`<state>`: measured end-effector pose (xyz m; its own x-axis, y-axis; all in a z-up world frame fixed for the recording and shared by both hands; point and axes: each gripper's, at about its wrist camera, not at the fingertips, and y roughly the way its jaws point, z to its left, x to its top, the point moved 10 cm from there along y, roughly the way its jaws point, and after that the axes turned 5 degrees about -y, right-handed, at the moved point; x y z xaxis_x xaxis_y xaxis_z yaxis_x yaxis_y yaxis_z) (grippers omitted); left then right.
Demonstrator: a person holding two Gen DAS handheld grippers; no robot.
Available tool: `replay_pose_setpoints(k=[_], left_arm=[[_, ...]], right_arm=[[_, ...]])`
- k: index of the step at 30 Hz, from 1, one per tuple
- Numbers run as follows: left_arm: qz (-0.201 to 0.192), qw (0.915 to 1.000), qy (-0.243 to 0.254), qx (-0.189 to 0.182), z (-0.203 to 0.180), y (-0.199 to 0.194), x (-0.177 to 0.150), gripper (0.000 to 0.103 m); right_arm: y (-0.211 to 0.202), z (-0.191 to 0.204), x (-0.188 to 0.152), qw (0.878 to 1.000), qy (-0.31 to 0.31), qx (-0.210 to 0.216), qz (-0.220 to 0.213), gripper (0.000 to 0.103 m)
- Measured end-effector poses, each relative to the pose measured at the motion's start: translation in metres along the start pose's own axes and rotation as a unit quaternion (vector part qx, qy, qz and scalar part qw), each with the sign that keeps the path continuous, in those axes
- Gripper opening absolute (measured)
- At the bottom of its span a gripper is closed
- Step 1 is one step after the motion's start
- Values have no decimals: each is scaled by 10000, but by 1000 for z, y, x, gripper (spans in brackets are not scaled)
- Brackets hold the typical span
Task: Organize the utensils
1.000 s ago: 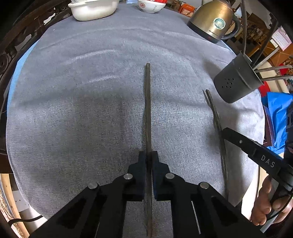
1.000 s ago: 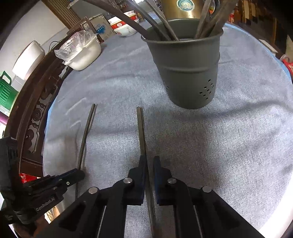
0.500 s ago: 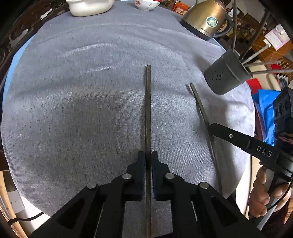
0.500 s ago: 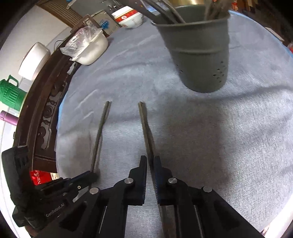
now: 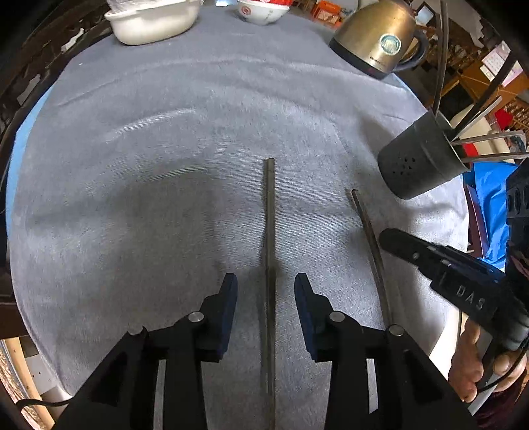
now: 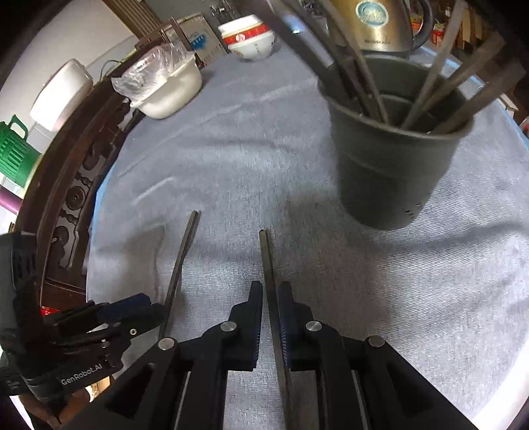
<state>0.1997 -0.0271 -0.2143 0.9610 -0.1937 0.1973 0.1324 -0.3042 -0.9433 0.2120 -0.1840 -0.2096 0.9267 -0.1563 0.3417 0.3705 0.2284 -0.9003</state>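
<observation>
- The left gripper [image 5: 266,284] is opening; its fingers stand clear on either side of a dark chopstick [image 5: 270,238] lying flat on the grey-clothed bench [image 5: 165,165]
- The right gripper [image 6: 270,294] is opening slightly; a second chopstick [image 6: 269,264] runs between its fingers, and whether they still press it cannot be told
- The grey holder [image 6: 390,172], full of utensils, stands just beyond the second chopstick; a kettle [image 5: 377,36] sits behind it

Two chopsticks lie side by side on the bench [image 5: 198,139]: the left chopstick [image 5: 269,251] and, to its right, the right chopstick [image 5: 368,228]. Beyond them to the right stands the utensil holder [image 5: 416,162] with more sticks in it; behind it the kettle [image 5: 373,36], left of that a bowl [image 5: 261,13] and a dish [image 5: 152,20].
</observation>
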Motion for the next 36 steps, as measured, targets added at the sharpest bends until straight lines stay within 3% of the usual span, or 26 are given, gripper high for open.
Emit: replay_pose_setpoints(k=[9, 17, 20, 25, 36], left_arm=[[327, 9993, -160, 90, 0, 22, 18, 35], [404, 9988, -275, -8, -9, 40, 37, 8], [358, 9988, -320, -47, -10, 42, 39, 7], [98, 9995, -307, 27, -6, 21, 33, 7], [-904, 9948, 84, 471, -31, -43, 38, 7]], right_arm=[[20, -2, -5, 9994, 38, -99, 329, 10], [19, -1, -3, 9998, 61, 29, 188, 7], [9, -2, -2, 9998, 134, 149, 8, 7], [-16, -2, 1, 9990, 136, 277, -324, 7], [-65, 9, 16, 9929, 71, 571, -1042, 7]])
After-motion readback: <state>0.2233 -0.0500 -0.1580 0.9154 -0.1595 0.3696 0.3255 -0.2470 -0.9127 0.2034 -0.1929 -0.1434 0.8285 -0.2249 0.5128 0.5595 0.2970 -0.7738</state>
